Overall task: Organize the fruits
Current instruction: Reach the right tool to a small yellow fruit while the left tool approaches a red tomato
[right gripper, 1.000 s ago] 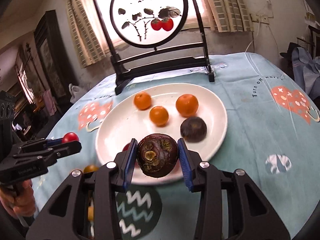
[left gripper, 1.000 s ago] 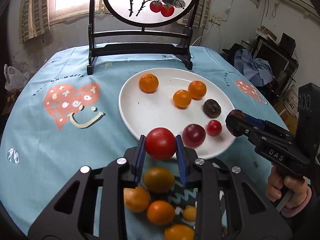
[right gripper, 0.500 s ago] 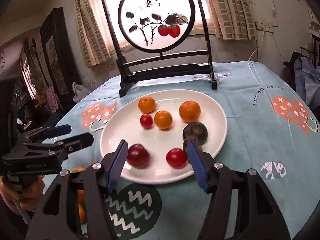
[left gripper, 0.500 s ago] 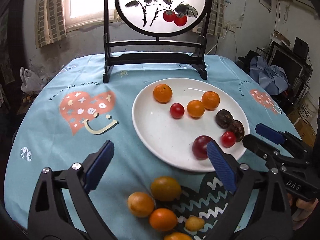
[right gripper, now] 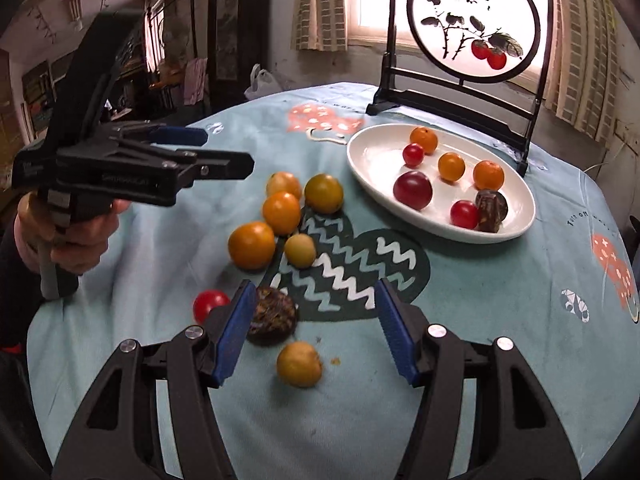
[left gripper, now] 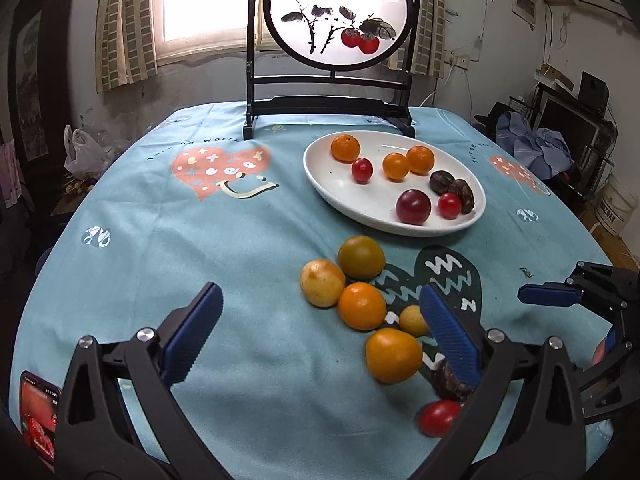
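The left claw stands spread as wide as it goes, its jaws opening, with nothing between the pads; it fills the lower part of the left wrist view above the loose fruit. The right claw is about half open and empty, low in its own view, with a small yellow fruit lying on the cloth between its fingers and a dark wrinkled fruit just beside its left pad.

The job looks roughly half done. The white plate, in the upper right of the left wrist view, already holds eight pieces: three oranges, two small red tomatoes, a dark red plum and two dark brown fruits. Still on the tabletop is a cluster of orange and yellow fruit near the dark zigzag heart print, plus a red tomato left of the wrinkled one.

The fruits are round, smooth and glossy, likely to roll; the dark ones are rough and shrivelled.
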Action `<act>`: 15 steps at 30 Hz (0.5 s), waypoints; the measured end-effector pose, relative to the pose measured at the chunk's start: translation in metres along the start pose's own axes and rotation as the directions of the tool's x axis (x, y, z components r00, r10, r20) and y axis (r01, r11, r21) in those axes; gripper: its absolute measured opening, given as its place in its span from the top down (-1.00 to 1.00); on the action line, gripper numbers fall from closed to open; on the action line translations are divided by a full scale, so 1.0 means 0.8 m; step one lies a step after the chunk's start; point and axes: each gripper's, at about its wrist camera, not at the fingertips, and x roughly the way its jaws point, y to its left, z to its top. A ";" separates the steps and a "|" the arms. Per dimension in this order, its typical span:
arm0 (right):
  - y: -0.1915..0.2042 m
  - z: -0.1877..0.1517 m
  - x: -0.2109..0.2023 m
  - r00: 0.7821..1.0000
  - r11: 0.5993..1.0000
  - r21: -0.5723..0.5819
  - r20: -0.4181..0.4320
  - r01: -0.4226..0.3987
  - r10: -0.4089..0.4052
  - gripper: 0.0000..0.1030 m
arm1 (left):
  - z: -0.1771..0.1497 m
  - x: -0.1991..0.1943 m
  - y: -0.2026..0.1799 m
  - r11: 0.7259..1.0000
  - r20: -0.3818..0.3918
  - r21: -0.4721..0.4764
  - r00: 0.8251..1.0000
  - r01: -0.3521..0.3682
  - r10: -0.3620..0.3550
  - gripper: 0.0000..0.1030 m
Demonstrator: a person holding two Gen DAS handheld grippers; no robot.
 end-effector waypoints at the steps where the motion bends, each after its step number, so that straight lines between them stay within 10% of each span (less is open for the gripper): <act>1: 0.002 -0.003 0.002 1.000 1.000 -0.004 -0.012 -0.004 0.004 -0.21 | -0.003 0.001 0.001 1.000 -0.007 0.003 1.000 -0.009 0.009 -0.95; 15: 0.009 -0.025 0.019 0.990 1.000 -0.005 -0.136 -0.030 0.029 0.11 | -0.014 0.001 0.021 0.999 -0.043 -0.036 0.999 -0.026 0.024 -0.95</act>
